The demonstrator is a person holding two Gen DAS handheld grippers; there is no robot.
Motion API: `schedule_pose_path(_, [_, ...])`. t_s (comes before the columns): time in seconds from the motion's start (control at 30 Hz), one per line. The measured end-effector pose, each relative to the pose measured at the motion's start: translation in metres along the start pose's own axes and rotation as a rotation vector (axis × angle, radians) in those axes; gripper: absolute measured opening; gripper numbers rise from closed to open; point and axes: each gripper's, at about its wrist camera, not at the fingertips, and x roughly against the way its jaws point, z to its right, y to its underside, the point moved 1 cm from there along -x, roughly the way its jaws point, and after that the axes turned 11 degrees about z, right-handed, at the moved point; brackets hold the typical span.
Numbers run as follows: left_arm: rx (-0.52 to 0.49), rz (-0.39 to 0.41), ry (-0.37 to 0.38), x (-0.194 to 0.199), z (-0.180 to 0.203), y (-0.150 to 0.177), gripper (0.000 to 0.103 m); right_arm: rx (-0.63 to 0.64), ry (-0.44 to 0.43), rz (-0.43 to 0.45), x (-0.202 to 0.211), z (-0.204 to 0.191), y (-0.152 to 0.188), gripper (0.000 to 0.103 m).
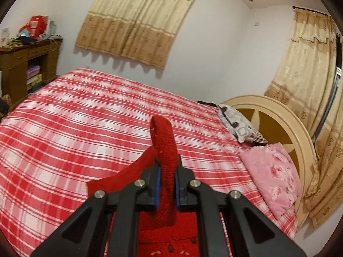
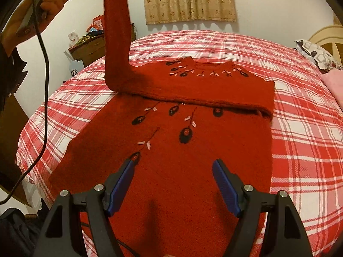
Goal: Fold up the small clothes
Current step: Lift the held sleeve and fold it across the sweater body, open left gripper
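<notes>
Sweater (image 2: 193,150): red knit, flat on the plaid bed (image 2: 300,139).
Sleeve (image 2: 116,42): lifted toward 11 o'clock.
Left gripper (image 1: 167,177): clamped on sleeve cuff.
Right gripper (image 2: 174,175): jaws apart above sweater hem.

— What is lying on the plaid bedspread (image 2: 300,128)?
— A red sweater (image 2: 193,150), its far sleeve (image 2: 116,42) being held up off the sweater by a hand (image 2: 51,2) with the left gripper.
— And the right gripper (image 2: 174,167)?
— Hovering over the sweater's near hem, jaws standing apart, gripping nothing.
</notes>
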Motion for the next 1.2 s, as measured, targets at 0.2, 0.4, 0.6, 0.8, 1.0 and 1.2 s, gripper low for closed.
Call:
schedule_pose_path(0.2, [-0.022,-0.041,0.03,-0.021,0.031,0.01,0.011,-0.04,0.008,0.016,0.0,0.013,0.007,0.076])
schedule_pose_path(0.4, [-0.084,-0.077,0.054,-0.04,0.064,0.029,0.011,-0.053,0.004,0.015,-0.002,0.018,0.01,0.076])
schedule_pose_path(0.6, [-0.208,-0.144,0.039,-0.076,0.092,0.08,0.011,-0.059,0.01,0.004,-0.006,0.021,0.015,0.076])
schedule_pose_path(0.8, [-0.344,-0.27,0.096,-0.11,0.114,0.148,0.018,-0.065,0.015,-0.002,-0.009,0.023,0.021,0.076])
schedule_pose_path(1.0, [-0.452,-0.283,0.186,-0.093,0.129,0.173,0.034,-0.044,0.013,-0.021,-0.015,0.02,0.028,0.076])
schedule_pose_path(1.2, [-0.564,-0.194,0.084,-0.046,0.068,0.176,0.073,-0.048,0.004,-0.016,-0.015,0.023,0.03,0.076])
